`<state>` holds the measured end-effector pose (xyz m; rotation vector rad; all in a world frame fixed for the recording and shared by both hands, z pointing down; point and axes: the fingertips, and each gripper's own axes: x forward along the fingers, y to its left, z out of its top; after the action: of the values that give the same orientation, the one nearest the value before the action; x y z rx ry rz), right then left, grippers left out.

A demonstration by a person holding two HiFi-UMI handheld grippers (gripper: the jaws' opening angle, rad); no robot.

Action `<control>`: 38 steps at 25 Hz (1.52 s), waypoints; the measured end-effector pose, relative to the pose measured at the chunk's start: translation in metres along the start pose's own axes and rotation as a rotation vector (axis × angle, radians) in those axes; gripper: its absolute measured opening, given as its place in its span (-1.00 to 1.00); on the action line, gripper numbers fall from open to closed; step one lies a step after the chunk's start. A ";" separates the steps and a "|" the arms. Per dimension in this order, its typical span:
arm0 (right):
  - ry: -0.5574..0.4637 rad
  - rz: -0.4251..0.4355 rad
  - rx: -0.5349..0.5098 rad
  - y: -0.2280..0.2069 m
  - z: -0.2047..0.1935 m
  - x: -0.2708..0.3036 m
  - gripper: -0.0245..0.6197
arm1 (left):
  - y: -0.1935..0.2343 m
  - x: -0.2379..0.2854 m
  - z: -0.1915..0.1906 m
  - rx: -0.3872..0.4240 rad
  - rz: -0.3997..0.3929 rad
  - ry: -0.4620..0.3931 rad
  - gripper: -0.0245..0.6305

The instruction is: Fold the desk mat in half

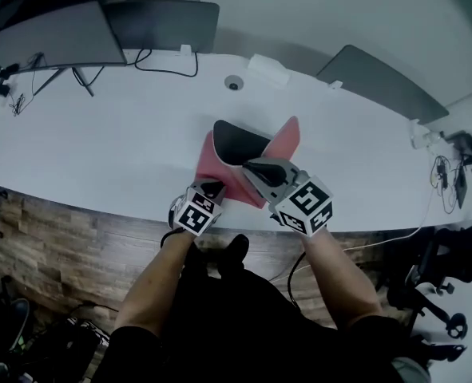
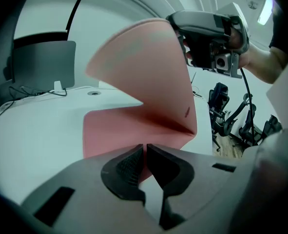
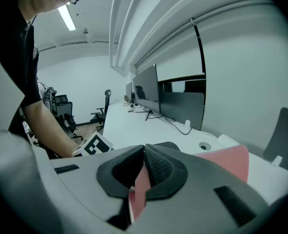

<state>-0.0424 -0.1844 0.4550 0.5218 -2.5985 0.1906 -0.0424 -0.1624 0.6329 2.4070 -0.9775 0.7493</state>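
A pink desk mat with a black underside lies near the front edge of the white desk. Its right part is lifted and curls over, so the underside shows. My left gripper is at the mat's near left corner. In the left gripper view its jaws are shut with the pink mat pinched between the pads. My right gripper holds the raised part, and in its own view it is shut on the mat's pink edge. The left gripper view shows the right gripper at the top of the lifted flap.
Two dark monitors stand at the desk's back left with cables. A white box and a cable grommet lie behind the mat. A grey panel stands at the back right. Office chairs stand beyond the desk's end.
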 end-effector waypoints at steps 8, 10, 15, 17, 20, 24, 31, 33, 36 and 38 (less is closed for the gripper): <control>0.109 -0.006 0.000 0.016 -0.026 0.064 -0.88 | 0.009 -0.037 0.004 -0.123 -0.041 -0.133 -0.86; 0.112 -0.043 0.018 0.012 -0.029 0.070 -0.88 | 0.014 -0.043 -0.004 -0.109 -0.019 -0.126 -0.86; 0.094 -0.143 0.032 -0.001 -0.024 0.060 -0.88 | 0.025 -0.046 -0.002 0.009 0.008 -0.141 -0.86; 0.081 -0.198 0.048 -0.013 -0.022 0.048 -0.88 | 0.030 -0.044 0.002 0.017 0.006 -0.153 -0.86; 0.055 -0.317 0.082 -0.041 -0.021 0.023 -0.88 | 0.034 -0.034 -0.009 0.022 -0.005 -0.049 -0.86; 0.043 -0.460 0.117 -0.073 -0.025 -0.013 -0.88 | 0.034 -0.026 -0.020 0.036 -0.026 0.018 -0.86; 0.108 -0.408 0.040 -0.058 -0.041 0.022 -0.88 | 0.025 -0.033 -0.015 -0.024 -0.077 -0.027 -0.86; 0.137 -0.336 0.023 -0.038 -0.050 0.047 -0.89 | 0.024 -0.036 -0.015 -0.044 -0.092 -0.051 -0.86; 0.173 -0.246 0.021 -0.011 -0.064 0.074 -0.88 | 0.021 -0.041 -0.012 -0.057 -0.110 -0.083 -0.86; 0.192 -0.214 0.030 0.001 -0.072 0.085 -0.88 | 0.021 -0.047 -0.011 -0.061 -0.112 -0.097 -0.86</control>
<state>-0.0810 -0.1956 0.5594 0.7496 -2.3384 0.1976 -0.0893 -0.1470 0.6160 2.4416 -0.8807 0.5594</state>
